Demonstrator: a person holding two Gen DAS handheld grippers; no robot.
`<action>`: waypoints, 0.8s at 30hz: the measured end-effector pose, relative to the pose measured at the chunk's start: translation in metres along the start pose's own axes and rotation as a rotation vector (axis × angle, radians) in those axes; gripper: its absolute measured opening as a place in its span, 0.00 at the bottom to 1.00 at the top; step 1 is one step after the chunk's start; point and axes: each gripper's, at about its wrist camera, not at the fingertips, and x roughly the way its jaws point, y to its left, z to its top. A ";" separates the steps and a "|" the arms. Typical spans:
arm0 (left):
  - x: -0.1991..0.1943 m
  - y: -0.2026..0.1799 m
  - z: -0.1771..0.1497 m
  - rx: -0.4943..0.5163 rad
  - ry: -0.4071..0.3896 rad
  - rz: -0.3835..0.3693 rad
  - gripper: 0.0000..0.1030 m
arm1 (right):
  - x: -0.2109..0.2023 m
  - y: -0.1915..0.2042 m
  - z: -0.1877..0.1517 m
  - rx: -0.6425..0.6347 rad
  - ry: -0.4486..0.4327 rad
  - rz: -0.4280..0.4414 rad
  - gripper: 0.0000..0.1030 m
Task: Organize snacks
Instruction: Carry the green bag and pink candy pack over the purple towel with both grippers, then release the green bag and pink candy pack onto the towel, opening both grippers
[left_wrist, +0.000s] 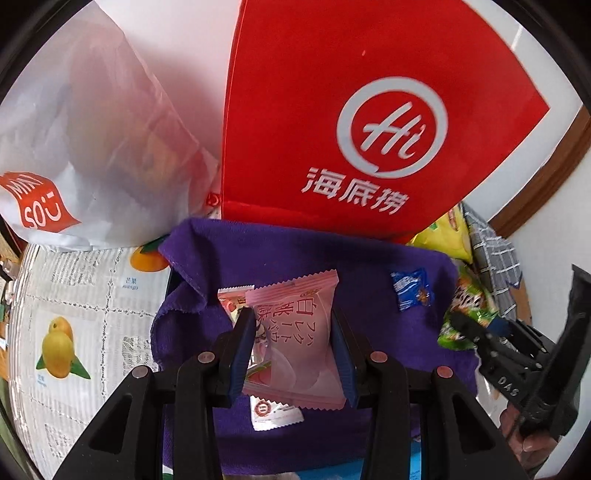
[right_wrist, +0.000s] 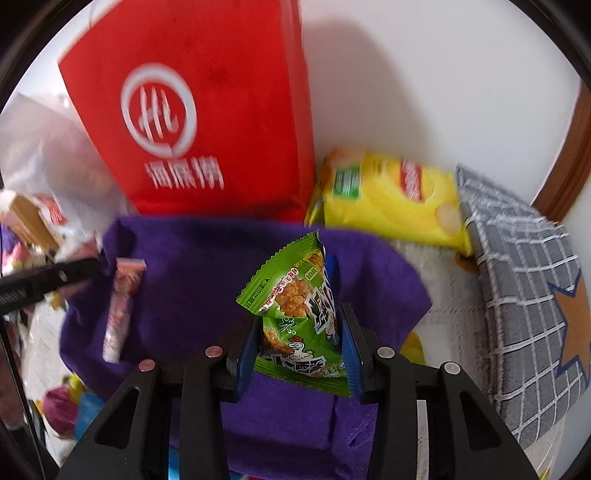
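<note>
My left gripper (left_wrist: 292, 314) is shut on a pink snack packet (left_wrist: 295, 332) with white lettering, held above a purple cloth (left_wrist: 258, 258). A second pink and white packet (left_wrist: 275, 410) shows just behind it against the left pad; whether it is gripped too I cannot tell. My right gripper (right_wrist: 300, 317) is shut on a green snack packet (right_wrist: 291, 295) with a chicken drawing, also over the purple cloth (right_wrist: 184, 277). Each gripper appears in the other's view: the right gripper (left_wrist: 491, 347) at the right edge, the left one's pink packet (right_wrist: 122, 306) edge-on at the left.
A red bag (left_wrist: 332, 110) with a white logo stands behind the cloth against the wall. A white shopping bag (left_wrist: 92, 147) leans to its left. A small blue candy packet (left_wrist: 412, 290) lies on the cloth. A yellow chip bag (right_wrist: 391, 199) and grey checked cloth (right_wrist: 524, 277) lie right.
</note>
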 end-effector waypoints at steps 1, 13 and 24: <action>0.002 0.001 0.000 -0.001 0.005 0.001 0.37 | 0.005 -0.001 -0.002 -0.001 0.018 0.001 0.40; 0.030 -0.009 -0.007 0.014 0.091 0.000 0.37 | 0.032 -0.004 -0.010 0.012 0.096 -0.009 0.41; 0.044 -0.025 -0.013 0.041 0.129 0.010 0.38 | 0.001 -0.010 -0.003 0.018 0.006 -0.008 0.62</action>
